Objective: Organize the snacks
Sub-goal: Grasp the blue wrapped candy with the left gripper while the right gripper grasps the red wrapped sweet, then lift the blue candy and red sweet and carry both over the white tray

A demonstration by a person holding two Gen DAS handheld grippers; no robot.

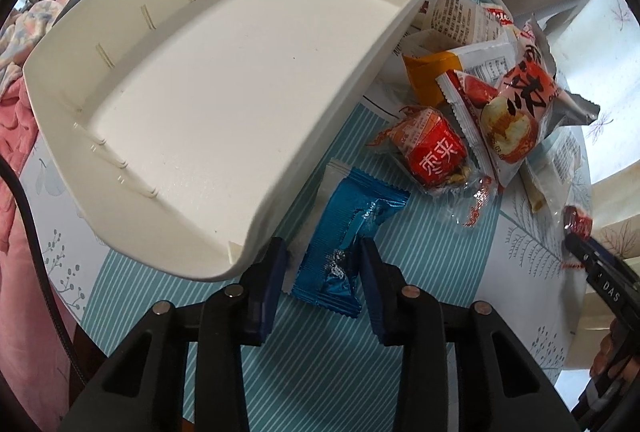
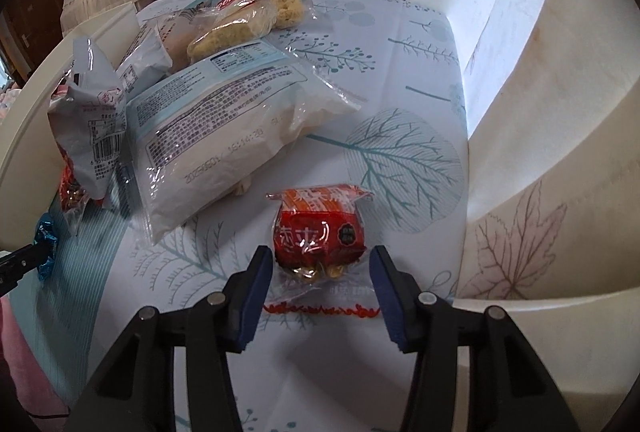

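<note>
Step in hand: I am closing on two small snacks at once, one per hand, meaning to carry them to the white tray [image 1: 208,80].
Left hand-held gripper [image 1: 324,264]: its jaws are standing narrow with the blue wrapper [image 1: 348,228] between them; the right pad is meeting the foil, the left pad is sitting against the white packet [image 1: 316,216] under it, so I cannot tell whether the grip is firm.
Right hand-held gripper [image 2: 320,280]: its jaws are half-wide, straddling the red candy [image 2: 320,232], with a gap showing on both sides; nothing is held yet.
Where the snacks are: the blue wrapper is lying just beside the tray's near corner; the red candy is lying alone on the counter [image 2: 400,72], towards its right edge, apart from the big clear bag [image 2: 224,128].
Doing it well: I am judging it best to pinch each wrapper's firm body, not the crinkly tail, and to squeeze gently.
Risk: I am expecting the left pad to snag the white packet or the tray rim.
</note>
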